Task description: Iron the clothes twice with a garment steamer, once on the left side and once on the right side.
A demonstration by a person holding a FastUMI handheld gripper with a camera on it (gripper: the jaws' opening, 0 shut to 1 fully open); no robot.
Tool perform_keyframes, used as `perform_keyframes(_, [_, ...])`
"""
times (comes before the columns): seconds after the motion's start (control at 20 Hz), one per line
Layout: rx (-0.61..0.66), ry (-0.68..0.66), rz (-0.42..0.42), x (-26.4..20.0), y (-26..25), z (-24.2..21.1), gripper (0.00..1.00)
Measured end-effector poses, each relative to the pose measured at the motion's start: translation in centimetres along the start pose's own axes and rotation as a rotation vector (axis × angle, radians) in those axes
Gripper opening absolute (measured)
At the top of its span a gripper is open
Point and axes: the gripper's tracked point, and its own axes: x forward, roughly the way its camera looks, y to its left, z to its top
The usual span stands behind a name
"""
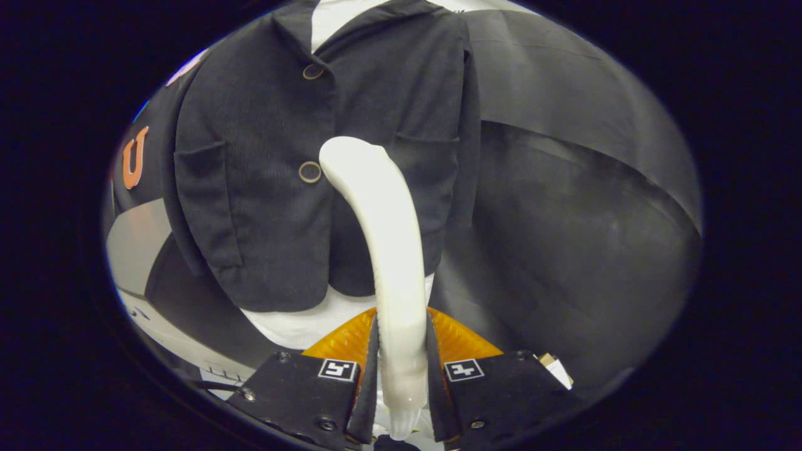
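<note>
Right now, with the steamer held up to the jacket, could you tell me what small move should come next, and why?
Probably draw the steamer slowly down this front panel. The tongs are shut on its handle, and its head sits against the dark jacket beside the lower button, with unpressed cloth below down to the hem.

white steamer (388, 250) upright, against dark jacket (263, 188)

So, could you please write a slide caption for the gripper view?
Gripper shut on white garment steamer, its head against the dark jacket beside the lower button.
</note>
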Motion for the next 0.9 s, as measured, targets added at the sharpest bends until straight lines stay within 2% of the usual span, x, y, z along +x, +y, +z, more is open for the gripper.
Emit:
perform_keyframes(0.55, [-0.032, 0.080, 0.044, 0.9, 0.3, -0.5, 0.38])
perform_keyframes(0.9, [-0.023, 0.063, 0.149, 0.8, 0.9, 0.0, 0.38])
